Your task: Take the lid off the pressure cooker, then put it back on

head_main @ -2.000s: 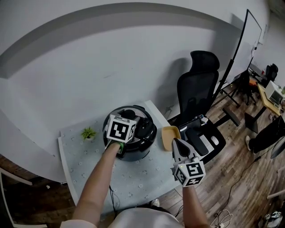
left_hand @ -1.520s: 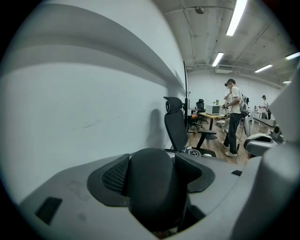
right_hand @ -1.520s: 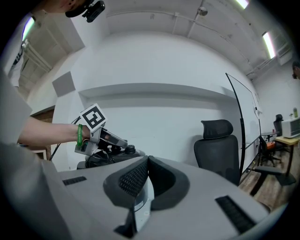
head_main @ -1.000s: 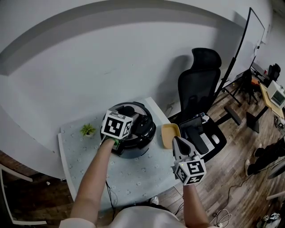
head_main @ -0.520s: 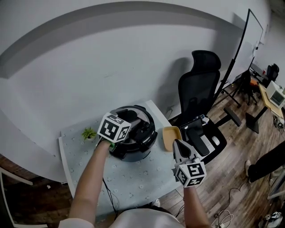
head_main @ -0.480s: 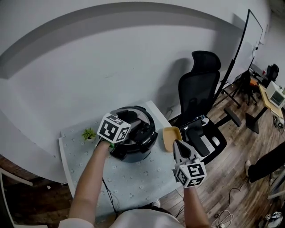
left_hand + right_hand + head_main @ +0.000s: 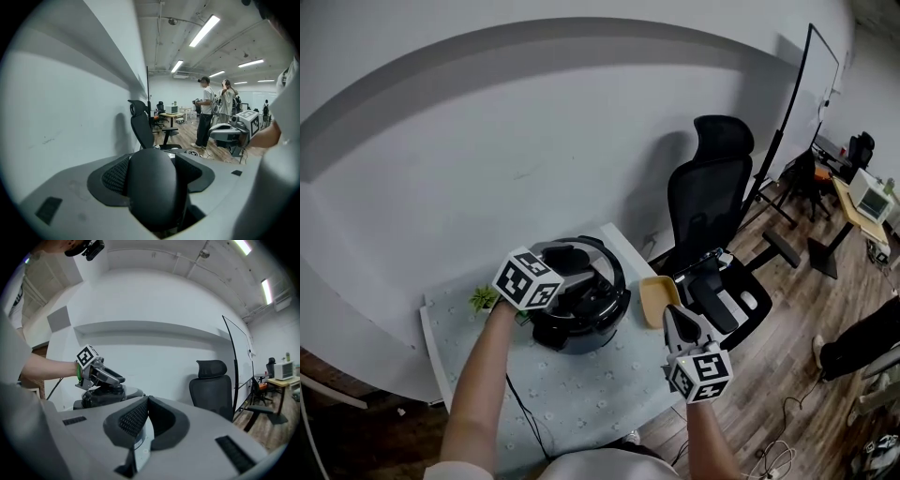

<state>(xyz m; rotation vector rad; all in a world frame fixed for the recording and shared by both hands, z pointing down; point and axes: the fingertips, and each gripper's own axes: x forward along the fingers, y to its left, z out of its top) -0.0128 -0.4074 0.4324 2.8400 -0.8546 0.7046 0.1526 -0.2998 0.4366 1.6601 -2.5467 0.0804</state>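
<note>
Grips the black lid handle [image 7: 152, 187] with the left gripper [image 7: 551, 272], the lid [image 7: 602, 272] on the pressure cooker [image 7: 581, 314] at mid-frame on the pale surface [image 7: 581, 384]. Holds the right gripper [image 7: 675, 323] shut and empty at lower right, apart from the cooker, just beside a tan dish [image 7: 654, 298].

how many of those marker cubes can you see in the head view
2. One marker cube rides the left gripper, above the pressure cooker; another marker cube rides the right gripper, near the table's front right corner. None looks hidden.
</note>
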